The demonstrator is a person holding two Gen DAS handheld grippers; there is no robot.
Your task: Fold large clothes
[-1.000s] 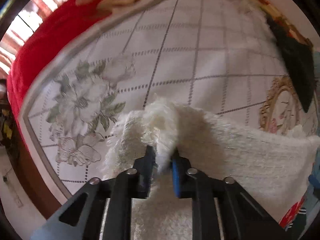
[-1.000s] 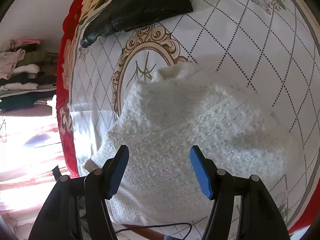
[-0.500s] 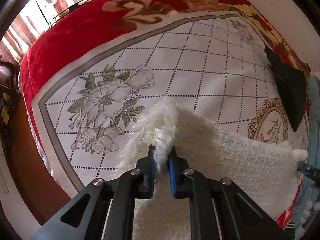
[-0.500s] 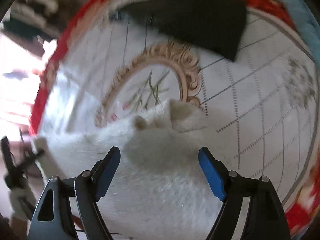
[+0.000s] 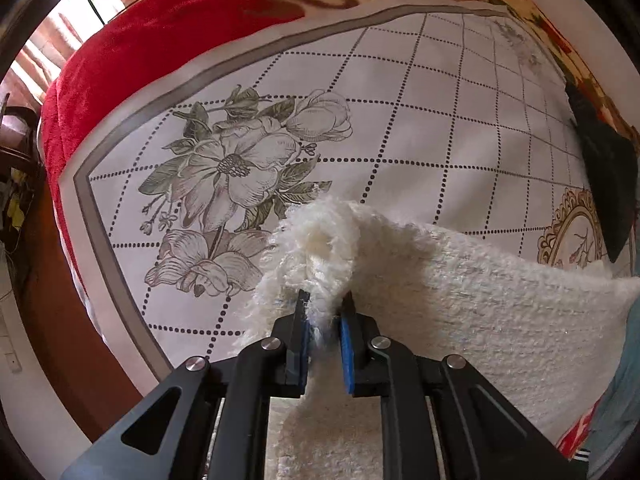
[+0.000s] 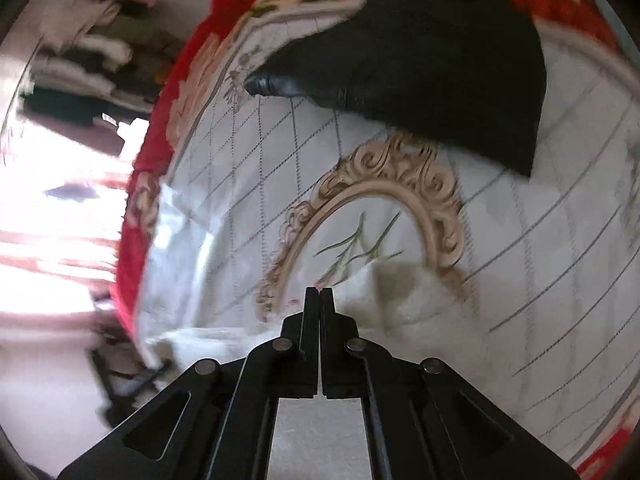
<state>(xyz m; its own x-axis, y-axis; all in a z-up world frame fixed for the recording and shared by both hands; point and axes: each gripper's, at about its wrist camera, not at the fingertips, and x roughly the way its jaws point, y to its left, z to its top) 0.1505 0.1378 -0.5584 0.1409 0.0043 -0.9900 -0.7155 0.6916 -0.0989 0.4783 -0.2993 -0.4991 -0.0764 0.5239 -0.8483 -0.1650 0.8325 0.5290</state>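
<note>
A bed fills both views, spread with a white floral blanket (image 5: 400, 128) that has a dotted grid, a grey border and a red plush edge. The left gripper (image 5: 323, 322) has its blue pads pinched narrow on a bunched corner of the fluffy cream sweater (image 5: 480, 300), lifted clear above the blanket near the printed flower; the rest of the knit trails away toward the blanket's gold oval medallion (image 6: 384, 208). The right gripper (image 6: 320, 300) has just snapped its jaws together, and they meet flush with nothing visibly between them, though the view is blurred; its tips hover just above the sweater's far edge (image 6: 404, 300) at the medallion. A black garment (image 6: 420, 68) lies well beyond, toward the far edge of the bed.

The step in hand looks like gathering two corners to spread or fold the sweater. With one corner secured, the right gripper probably needs to reopen, drop onto the loose edge and pinch it properly before both lift together.
</note>
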